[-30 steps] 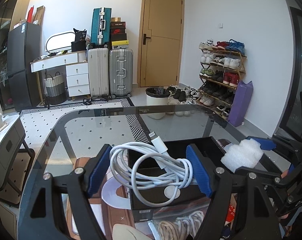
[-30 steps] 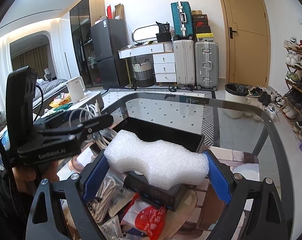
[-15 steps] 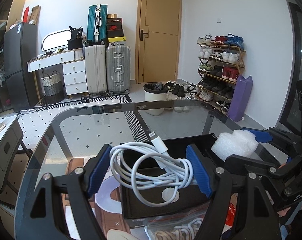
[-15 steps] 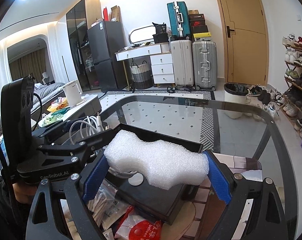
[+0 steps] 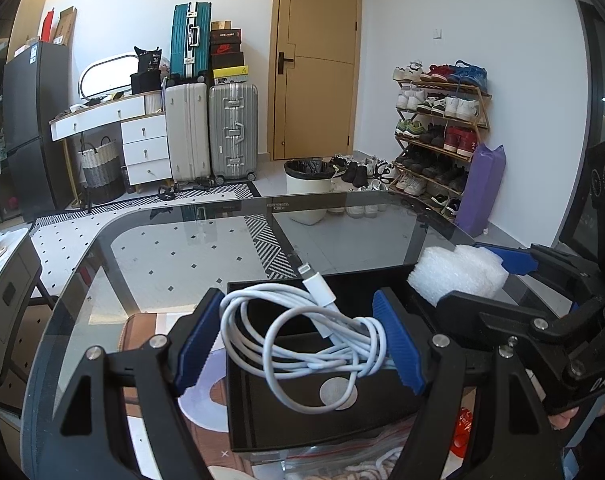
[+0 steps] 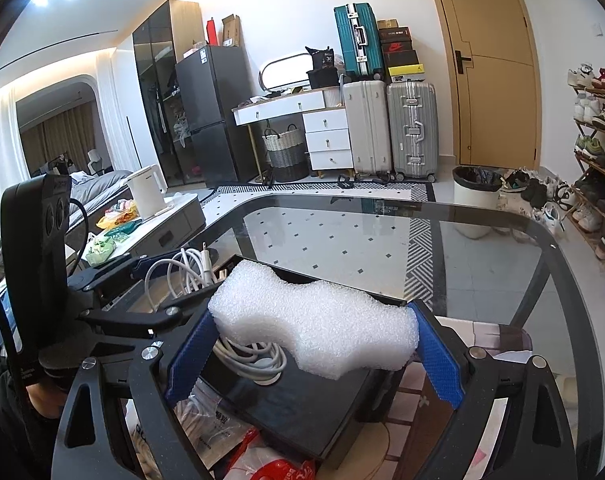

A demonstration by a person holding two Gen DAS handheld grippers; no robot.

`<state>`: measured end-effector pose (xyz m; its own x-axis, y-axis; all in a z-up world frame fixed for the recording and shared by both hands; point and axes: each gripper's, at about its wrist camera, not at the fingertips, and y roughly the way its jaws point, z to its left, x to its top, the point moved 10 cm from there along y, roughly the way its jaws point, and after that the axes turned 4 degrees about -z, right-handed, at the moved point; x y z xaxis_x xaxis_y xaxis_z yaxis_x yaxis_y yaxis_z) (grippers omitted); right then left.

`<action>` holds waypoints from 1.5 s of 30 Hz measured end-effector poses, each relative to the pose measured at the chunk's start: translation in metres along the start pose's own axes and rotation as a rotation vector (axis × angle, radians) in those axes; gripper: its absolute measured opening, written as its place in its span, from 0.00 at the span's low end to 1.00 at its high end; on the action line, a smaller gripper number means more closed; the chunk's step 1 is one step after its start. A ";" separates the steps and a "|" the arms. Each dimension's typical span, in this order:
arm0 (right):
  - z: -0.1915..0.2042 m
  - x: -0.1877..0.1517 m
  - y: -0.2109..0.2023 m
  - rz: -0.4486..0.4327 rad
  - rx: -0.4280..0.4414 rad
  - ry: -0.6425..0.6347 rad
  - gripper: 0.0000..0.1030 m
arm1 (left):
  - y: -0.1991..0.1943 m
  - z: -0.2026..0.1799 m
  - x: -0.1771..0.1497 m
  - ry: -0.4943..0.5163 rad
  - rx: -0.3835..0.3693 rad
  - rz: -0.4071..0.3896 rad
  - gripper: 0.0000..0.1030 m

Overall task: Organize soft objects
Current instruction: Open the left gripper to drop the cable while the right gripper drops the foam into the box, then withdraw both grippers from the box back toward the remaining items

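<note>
Glass counter with a black box under both your hand-held grippers

Your left hand-held gripper is grasping the coiled white cable and your right hand-held gripper is grasping the white foam piece, both just above the box. It looks like the placing step; next you should lower each one inside and only then release

Ahead of both tools the glass table lies bare; directly beneath, the black box blocks descent; plastic bags crowd nearer.
</note>
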<state>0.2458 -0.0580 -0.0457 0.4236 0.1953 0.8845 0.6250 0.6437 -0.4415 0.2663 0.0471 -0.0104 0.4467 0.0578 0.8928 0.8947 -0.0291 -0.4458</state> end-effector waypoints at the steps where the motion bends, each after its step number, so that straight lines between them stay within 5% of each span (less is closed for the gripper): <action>1: 0.000 0.000 0.001 0.001 0.002 0.002 0.90 | 0.001 0.001 -0.001 0.000 0.001 0.002 0.74; 11: -0.006 0.002 0.004 -0.004 0.012 0.015 0.99 | -0.001 0.007 -0.001 -0.025 -0.007 0.022 0.76; 19: -0.015 -0.013 -0.025 0.001 -0.034 0.021 0.99 | -0.025 0.003 -0.001 -0.001 0.004 0.005 1.00; 45: 0.015 -0.098 -0.113 0.098 -0.076 -0.036 0.99 | -0.106 -0.005 -0.067 0.007 0.042 0.038 1.00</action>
<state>0.1235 -0.1385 -0.0807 0.4620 0.2818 0.8409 0.6305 0.5624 -0.5349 0.1415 0.0409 -0.0231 0.4805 0.0502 0.8755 0.8763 0.0111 -0.4816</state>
